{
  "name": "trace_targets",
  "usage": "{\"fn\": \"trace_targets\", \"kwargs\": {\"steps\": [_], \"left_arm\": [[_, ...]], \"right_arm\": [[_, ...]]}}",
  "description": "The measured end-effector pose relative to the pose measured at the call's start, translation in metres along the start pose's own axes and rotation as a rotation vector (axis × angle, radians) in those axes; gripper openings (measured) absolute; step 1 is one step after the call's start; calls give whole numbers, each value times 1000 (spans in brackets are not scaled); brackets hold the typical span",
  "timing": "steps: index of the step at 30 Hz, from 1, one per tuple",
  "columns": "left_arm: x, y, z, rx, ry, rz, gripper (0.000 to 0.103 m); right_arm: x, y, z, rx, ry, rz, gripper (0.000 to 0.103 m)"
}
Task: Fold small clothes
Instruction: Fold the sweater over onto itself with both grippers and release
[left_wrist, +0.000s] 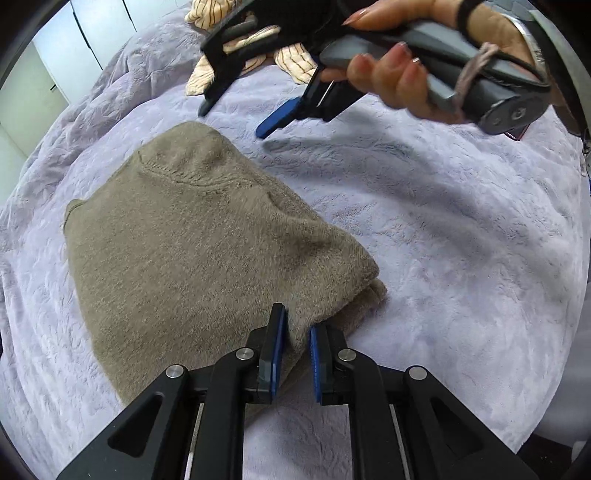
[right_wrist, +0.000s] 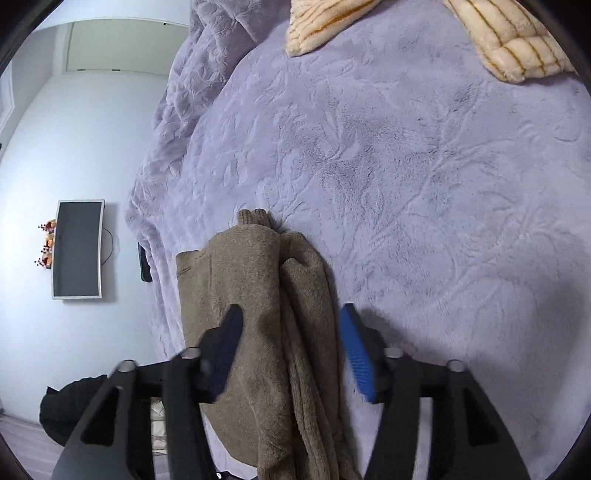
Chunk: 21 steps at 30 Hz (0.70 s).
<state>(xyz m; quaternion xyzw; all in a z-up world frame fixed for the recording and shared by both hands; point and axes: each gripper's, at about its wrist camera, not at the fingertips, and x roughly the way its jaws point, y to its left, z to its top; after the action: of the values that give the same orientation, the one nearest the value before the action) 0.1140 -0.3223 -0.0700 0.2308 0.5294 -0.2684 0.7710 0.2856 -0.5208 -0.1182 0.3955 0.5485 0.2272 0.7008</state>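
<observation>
A small taupe knit sweater (left_wrist: 192, 236) lies folded on the lavender blanket (left_wrist: 443, 229). My left gripper (left_wrist: 297, 328) is at its near right corner, jaws slightly apart with a fold of the knit between the blue pads. My right gripper (left_wrist: 232, 122) hovers open above the blanket beyond the sweater, held in a hand. In the right wrist view the sweater (right_wrist: 266, 314) lies below and between the open fingers of my right gripper (right_wrist: 291, 317), which holds nothing.
A cream striped garment (left_wrist: 295, 62) lies at the far side of the blanket; it also shows in the right wrist view (right_wrist: 513, 48). The bed edge drops off at the left, toward a wall with a television (right_wrist: 77, 251).
</observation>
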Motion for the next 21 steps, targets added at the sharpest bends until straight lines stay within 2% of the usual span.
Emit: {"fn": "trace_targets", "kwargs": {"steps": [5,8,12,14,15,18,20,21], "left_arm": [[-25,22,-13,-84,8,-46,14],[-34,43,-23,-140,29,-19,14],[-33,90,-30,-346,59,-27,14],[-24,113,-28,-433,68,-6,14],[-19,121,-27,-463,73,-8,14],[0,131,-30,-508,108,-11,14],[6,123,-34,-481,116,2,14],[9,118,-36,-465,129,7,14]], "right_arm": [[-25,37,-28,-102,10,14,65],[-27,44,-59,-123,73,5,65],[-12,42,-98,-163,180,-66,61],[-1,39,-110,-170,213,-119,38],[4,39,-113,-169,223,-133,7],[10,40,-121,-198,215,-217,7],[12,28,-126,-193,210,-286,6],[13,15,-129,-150,213,-285,6]]}}
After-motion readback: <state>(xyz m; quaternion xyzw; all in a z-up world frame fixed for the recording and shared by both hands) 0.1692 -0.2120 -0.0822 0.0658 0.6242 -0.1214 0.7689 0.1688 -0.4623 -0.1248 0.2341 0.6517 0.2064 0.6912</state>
